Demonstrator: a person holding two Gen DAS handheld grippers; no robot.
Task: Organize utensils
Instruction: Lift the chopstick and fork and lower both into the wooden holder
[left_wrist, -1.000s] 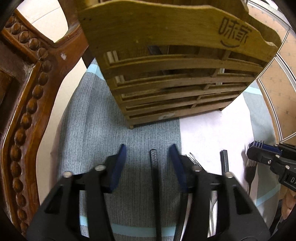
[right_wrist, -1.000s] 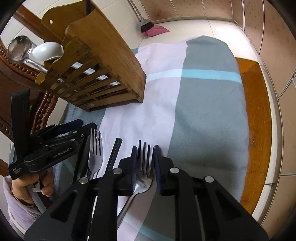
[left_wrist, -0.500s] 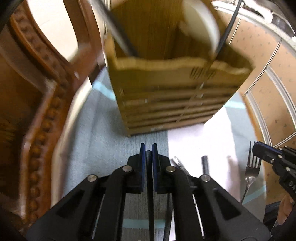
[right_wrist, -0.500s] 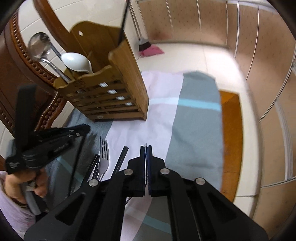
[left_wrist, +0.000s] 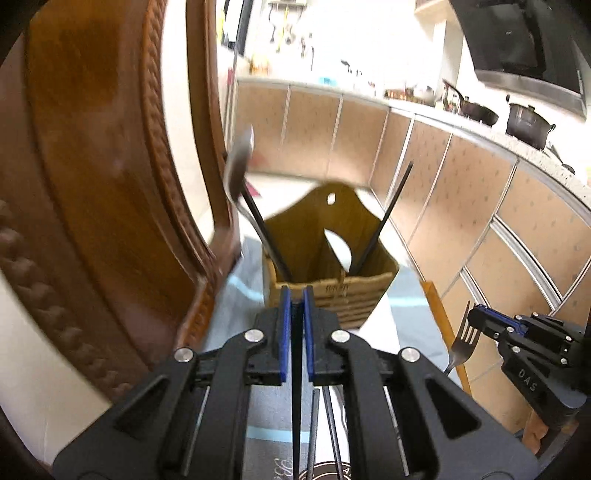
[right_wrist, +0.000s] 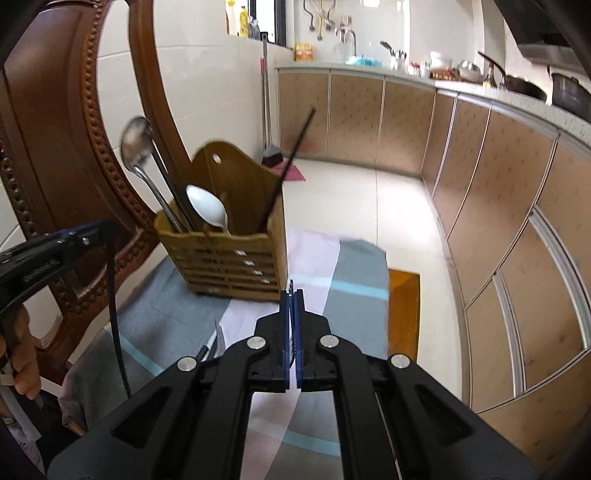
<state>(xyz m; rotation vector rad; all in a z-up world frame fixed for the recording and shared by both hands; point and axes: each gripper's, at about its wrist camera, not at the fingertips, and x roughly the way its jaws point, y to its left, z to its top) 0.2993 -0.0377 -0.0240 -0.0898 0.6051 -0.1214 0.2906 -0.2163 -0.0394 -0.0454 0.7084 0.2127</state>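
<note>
My left gripper (left_wrist: 296, 295) is shut on a thin black chopstick (left_wrist: 296, 398) that runs back between its blue pads. In the right wrist view that same chopstick (right_wrist: 115, 314) hangs down from the left gripper (right_wrist: 107, 227), above the cloth. My right gripper (right_wrist: 293, 295) is shut on a metal fork (right_wrist: 291, 286), seen edge-on with its tines poking past the pads. In the left wrist view the fork (left_wrist: 461, 343) sticks out of the right gripper (left_wrist: 476, 317). Ahead stands the wooden utensil holder (right_wrist: 229, 266), with a ladle (right_wrist: 136, 144), a white spoon (right_wrist: 207, 206) and black chopsticks in it.
A carved wooden chair back (right_wrist: 62, 155) rises close on the left. The holder stands on a grey, white and blue cloth (right_wrist: 351, 295), where more chopsticks (left_wrist: 314, 424) and a fork (right_wrist: 215, 338) lie. Kitchen cabinets (right_wrist: 498, 184) and the floor lie beyond the right edge.
Both grippers closed, the left on the chopstick and the right on the fork. Both then rose off the cloth and tipped up, so the holder's open top now shows.
</note>
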